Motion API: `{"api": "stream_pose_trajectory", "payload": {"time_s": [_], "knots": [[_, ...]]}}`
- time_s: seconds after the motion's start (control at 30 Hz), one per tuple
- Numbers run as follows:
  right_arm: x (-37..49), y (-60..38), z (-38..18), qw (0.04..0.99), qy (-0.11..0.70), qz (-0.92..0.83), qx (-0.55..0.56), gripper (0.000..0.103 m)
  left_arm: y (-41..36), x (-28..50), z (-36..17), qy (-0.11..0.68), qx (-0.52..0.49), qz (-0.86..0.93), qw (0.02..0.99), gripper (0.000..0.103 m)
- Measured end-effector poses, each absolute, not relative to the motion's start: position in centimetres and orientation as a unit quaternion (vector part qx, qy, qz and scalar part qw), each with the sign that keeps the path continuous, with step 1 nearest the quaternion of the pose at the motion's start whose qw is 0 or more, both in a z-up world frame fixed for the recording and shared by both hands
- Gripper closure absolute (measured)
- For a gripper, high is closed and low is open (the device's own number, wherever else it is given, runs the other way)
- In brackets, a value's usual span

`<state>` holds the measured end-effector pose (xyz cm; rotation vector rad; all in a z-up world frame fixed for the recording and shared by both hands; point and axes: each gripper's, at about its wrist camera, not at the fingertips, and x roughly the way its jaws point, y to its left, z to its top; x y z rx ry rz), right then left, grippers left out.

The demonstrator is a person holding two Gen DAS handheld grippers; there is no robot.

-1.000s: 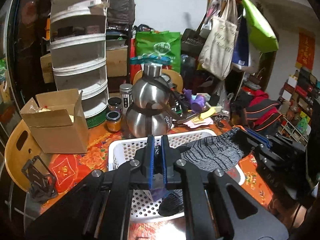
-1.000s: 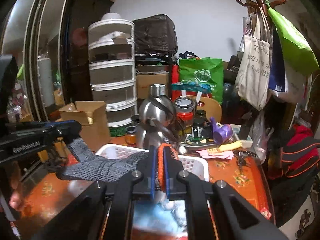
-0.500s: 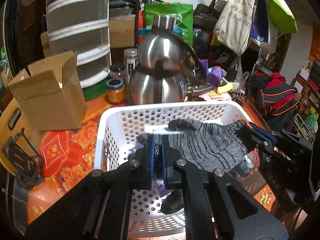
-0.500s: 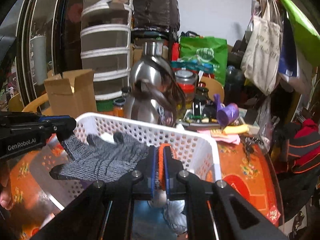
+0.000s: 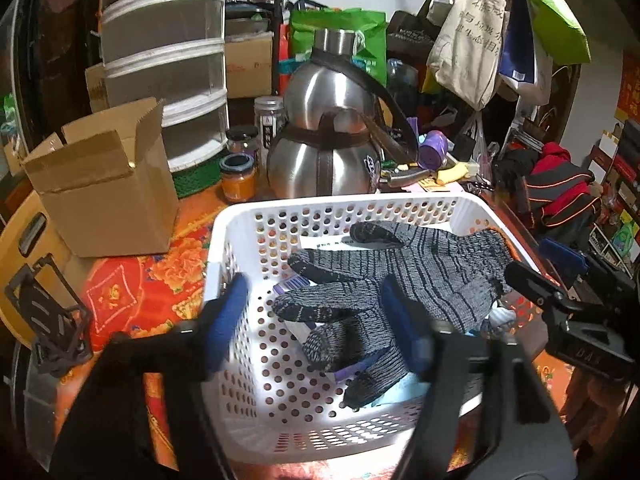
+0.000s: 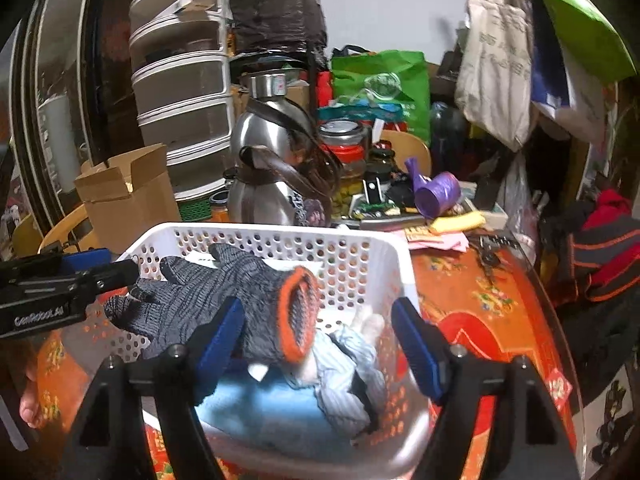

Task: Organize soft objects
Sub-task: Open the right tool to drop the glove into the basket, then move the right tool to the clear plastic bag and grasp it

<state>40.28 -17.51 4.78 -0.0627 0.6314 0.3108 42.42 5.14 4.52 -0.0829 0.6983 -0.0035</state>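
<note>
A grey striped knit glove point(image 5: 420, 264) with an orange cuff point(image 6: 296, 312) lies spread inside the white perforated basket point(image 5: 320, 202). My left gripper point(image 5: 316, 324) hangs over the glove's finger end. Its jaws are opening and its blue pads stand clear on either side of the glove fingers. My right gripper point(image 6: 318, 338) is at the cuff end, its jaws also opening, with the cuff loose between the pads. Each gripper shows at the edge of the other's view: the right gripper point(image 5: 560, 280) and the left gripper point(image 6: 80, 276). Light blue cloths point(image 6: 260, 404) lie under the glove.
Behind the basket point(image 6: 280, 232) stands a steel gourd-shaped flask point(image 5: 332, 136). An open cardboard box point(image 5: 100, 192) and small jars point(image 5: 238, 176) sit to its left. Stacked plastic drawers point(image 5: 164, 60) rise at the back. Bags point(image 5: 468, 40) hang at the right. A red floral cloth point(image 6: 480, 304) covers the table.
Both grippers came down with the glove stretched between them and lowered it into the basket. Both then went from shut to open and let it go.
</note>
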Motion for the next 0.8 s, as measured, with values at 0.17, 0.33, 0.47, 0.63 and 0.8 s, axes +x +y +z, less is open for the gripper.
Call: {"api": "stream_pose_trajectory", "payload": {"time_s": [0.17, 0.33, 0.47, 0.63, 0.8], "knots": [[39.5, -18.4, 4.8, 0.938, 0.315, 0.14, -0.024, 0.024, 5.3, 40.5, 4.6, 0.338, -0.045, -0.008, 0.94, 0.025], [38.4, -18.9, 4.8, 0.939, 0.313, 0.143, -0.012, 0.024, 5.2, 37.5, 4.4, 0.342, -0.043, -0.009, 0.939, 0.025], [36.2, -19.5, 5.2, 0.939, 0.312, 0.143, -0.006, 0.024, 5.6, 32.6, 4.1, 0.35, -0.043, 0.012, 0.936, 0.025], [28.5, -21.6, 4.9, 0.936, 0.304, 0.175, 0.013, 0.023, 6.5, 24.3, 1.3, 0.36, -0.05, 0.013, 0.931, 0.022], [19.8, -23.4, 0.3, 0.933, 0.323, 0.157, 0.019, 0.022, 6.8, 17.5, -4.2, 0.385, -0.074, 0.011, 0.92, 0.022]]}}
